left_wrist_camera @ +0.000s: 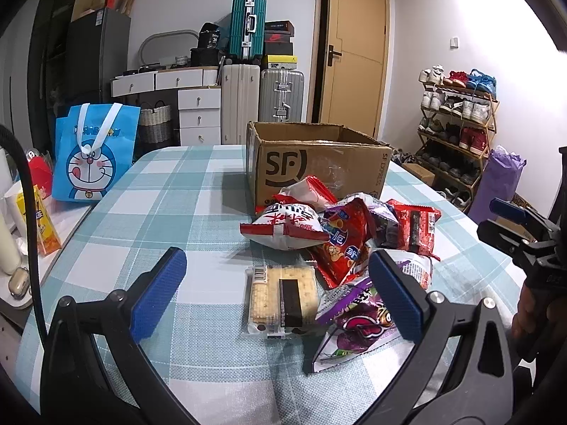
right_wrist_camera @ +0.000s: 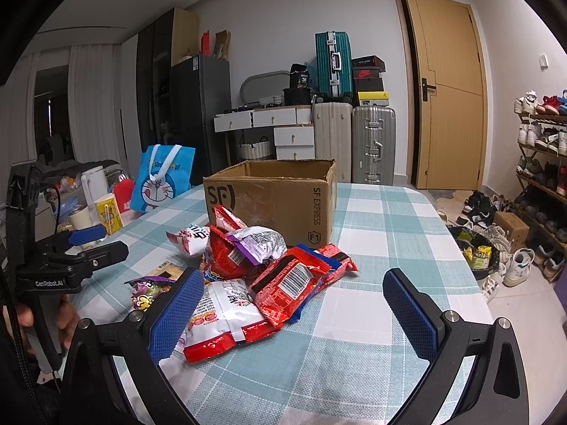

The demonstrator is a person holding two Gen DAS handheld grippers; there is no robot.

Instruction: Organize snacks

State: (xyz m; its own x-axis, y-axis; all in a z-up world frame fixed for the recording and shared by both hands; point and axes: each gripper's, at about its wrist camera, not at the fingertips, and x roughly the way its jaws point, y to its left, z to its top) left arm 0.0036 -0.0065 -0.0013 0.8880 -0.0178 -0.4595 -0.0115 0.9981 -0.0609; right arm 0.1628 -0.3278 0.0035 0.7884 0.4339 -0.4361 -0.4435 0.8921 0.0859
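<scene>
I hold both jaws wide and empty: left gripper (left_wrist_camera: 278,288) over the cracker pack (left_wrist_camera: 281,295), right gripper (right_wrist_camera: 292,306) above the snack pile (right_wrist_camera: 255,265) beside the SF Express box (right_wrist_camera: 273,194).

One box (left_wrist_camera: 319,163), three suitcases (left_wrist_camera: 247,26)

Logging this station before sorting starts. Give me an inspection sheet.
Surface: checked tablecloth, flat.
Job's things: snack pile loose in front of the open box; cracker pack lies apart, nearest the left gripper.
Clutter: blue bag, yellow carton, mug at the table's left edge.
Grippers: left gripper open, empty; right gripper open, empty.
Cables: black cable at left.
Surroundings: suitcases, shoe rack, door.
</scene>
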